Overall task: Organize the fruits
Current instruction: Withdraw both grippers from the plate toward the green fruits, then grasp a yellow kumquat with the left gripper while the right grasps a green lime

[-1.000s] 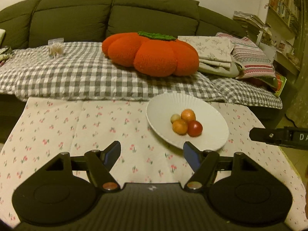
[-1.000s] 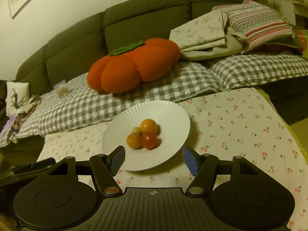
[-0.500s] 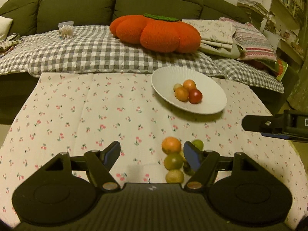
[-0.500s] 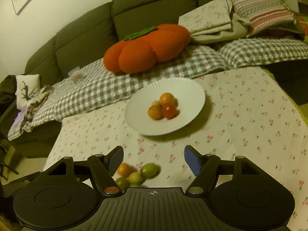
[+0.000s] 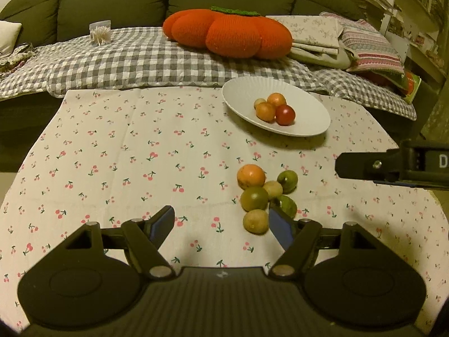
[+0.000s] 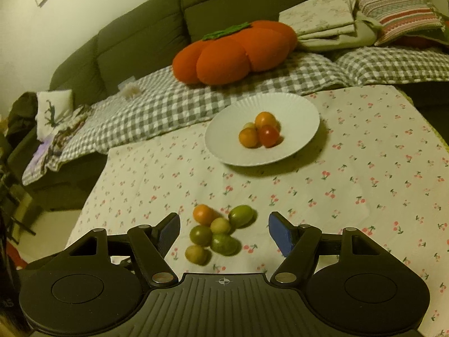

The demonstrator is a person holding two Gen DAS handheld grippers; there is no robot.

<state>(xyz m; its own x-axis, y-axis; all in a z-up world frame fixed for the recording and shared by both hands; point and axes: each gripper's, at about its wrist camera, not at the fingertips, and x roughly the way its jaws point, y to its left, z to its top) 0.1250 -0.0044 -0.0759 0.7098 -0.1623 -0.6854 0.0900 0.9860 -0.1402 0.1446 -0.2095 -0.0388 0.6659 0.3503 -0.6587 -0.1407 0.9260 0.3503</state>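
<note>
A white plate (image 5: 308, 112) (image 6: 294, 112) on the cherry-print tablecloth holds several small fruits, among them a red one (image 5: 285, 114) (image 6: 268, 135) and orange ones. A loose cluster of fruits lies nearer on the cloth: an orange one (image 5: 250, 176) (image 6: 204, 214), green ones (image 5: 254, 198) (image 6: 240, 216) and yellowish ones (image 5: 255, 221) (image 6: 196, 254). My left gripper (image 5: 221, 224) is open and empty, just left of the cluster. My right gripper (image 6: 224, 231) is open and empty, with the cluster between its fingers; it also shows in the left wrist view (image 5: 393, 165).
A green sofa with a grey checked blanket (image 5: 140, 59) stands behind the table. On it lie an orange pumpkin cushion (image 5: 230, 32) (image 6: 233, 53), folded cloths (image 5: 317, 36) and a striped pillow (image 5: 370, 47). Shelves (image 5: 421, 14) stand at the right.
Both grippers have pulled back and tilted down, so the loose fruit cluster on the cloth has come into view. Both have stayed open and empty.
</note>
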